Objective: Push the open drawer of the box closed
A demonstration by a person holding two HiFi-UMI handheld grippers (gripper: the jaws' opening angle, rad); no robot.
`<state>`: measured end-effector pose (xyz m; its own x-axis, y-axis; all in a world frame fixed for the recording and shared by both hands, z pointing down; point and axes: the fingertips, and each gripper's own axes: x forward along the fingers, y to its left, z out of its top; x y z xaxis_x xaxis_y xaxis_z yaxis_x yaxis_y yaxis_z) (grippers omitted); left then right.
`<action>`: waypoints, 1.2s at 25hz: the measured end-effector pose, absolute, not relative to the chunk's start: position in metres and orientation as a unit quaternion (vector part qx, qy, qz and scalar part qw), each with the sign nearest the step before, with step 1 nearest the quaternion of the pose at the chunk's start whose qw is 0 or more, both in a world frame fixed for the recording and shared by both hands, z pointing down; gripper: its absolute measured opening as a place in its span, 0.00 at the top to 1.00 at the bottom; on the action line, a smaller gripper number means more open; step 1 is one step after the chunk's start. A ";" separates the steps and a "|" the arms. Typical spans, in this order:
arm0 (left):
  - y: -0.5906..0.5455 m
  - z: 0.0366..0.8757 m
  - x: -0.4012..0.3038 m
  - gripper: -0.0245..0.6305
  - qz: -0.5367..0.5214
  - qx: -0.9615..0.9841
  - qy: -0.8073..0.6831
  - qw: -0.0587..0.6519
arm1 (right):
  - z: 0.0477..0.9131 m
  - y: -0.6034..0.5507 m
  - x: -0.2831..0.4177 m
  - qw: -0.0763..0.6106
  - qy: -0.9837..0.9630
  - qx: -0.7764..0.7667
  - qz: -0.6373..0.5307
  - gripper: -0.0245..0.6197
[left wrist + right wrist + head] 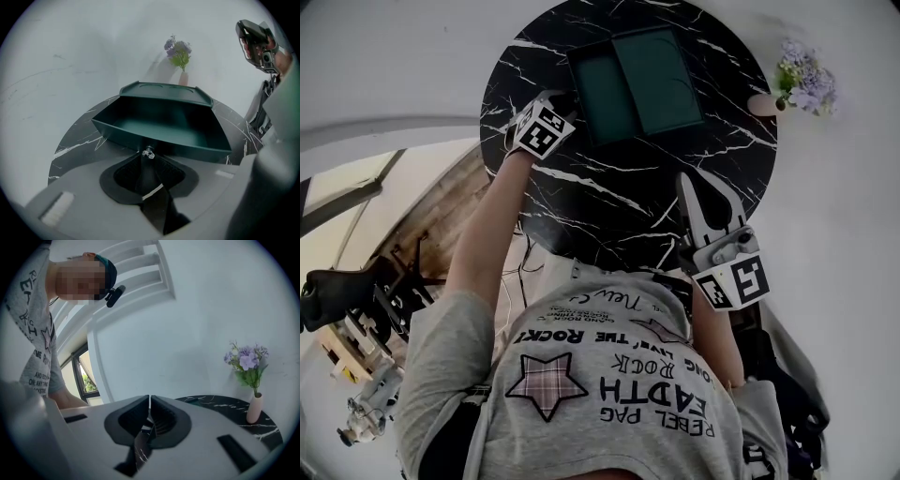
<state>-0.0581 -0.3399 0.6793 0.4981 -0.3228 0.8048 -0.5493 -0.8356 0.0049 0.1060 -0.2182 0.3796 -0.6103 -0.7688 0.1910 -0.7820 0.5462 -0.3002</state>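
The dark green box (661, 80) is set on the far part of the round black marble table (609, 202), its drawer (602, 97) pulled out to the left. The left gripper (148, 158) is shut, its tips held at the drawer's small knob (148, 152). The right gripper (688, 183) is closed on nothing, above the table's near right edge.

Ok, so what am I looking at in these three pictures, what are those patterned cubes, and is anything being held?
A person holds a two-jaw gripper in each hand; the cubes belong to them. One picture comes from a head camera looking down, the others from a camera on each gripper. On the round black marble table stand a dark green box with its drawer pulled open and a pale vase of purple flowers. The left gripper, jaws together, has its tips at the drawer's front. The right gripper is shut and empty.
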 end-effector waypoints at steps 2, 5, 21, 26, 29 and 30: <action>-0.340 0.682 -0.058 0.82 0.434 0.855 -0.251 0.133 | 0.380 -0.218 0.105 0.019 -0.879 0.441 0.181 0.94; -0.340 0.683 -0.058 0.84 0.432 0.856 -0.249 0.135 | 0.381 -0.219 0.105 0.021 -0.879 0.440 0.182 0.94; -0.341 0.682 -0.057 0.85 0.437 0.848 -0.264 0.142 | 0.385 -0.224 0.105 0.021 -0.882 0.435 0.182 0.94; -0.342 0.680 -0.052 0.85 0.436 0.848 -0.266 0.144 | 0.387 -0.226 0.105 0.023 -0.882 0.433 0.183 0.94; -0.343 0.677 -0.047 0.85 0.433 0.849 -0.265 0.145 | 0.389 -0.226 0.107 0.023 -0.882 0.433 0.184 0.94; -0.344 0.677 -0.046 0.85 0.433 0.849 -0.265 0.146 | 0.389 -0.227 0.108 0.023 -0.882 0.433 0.183 0.94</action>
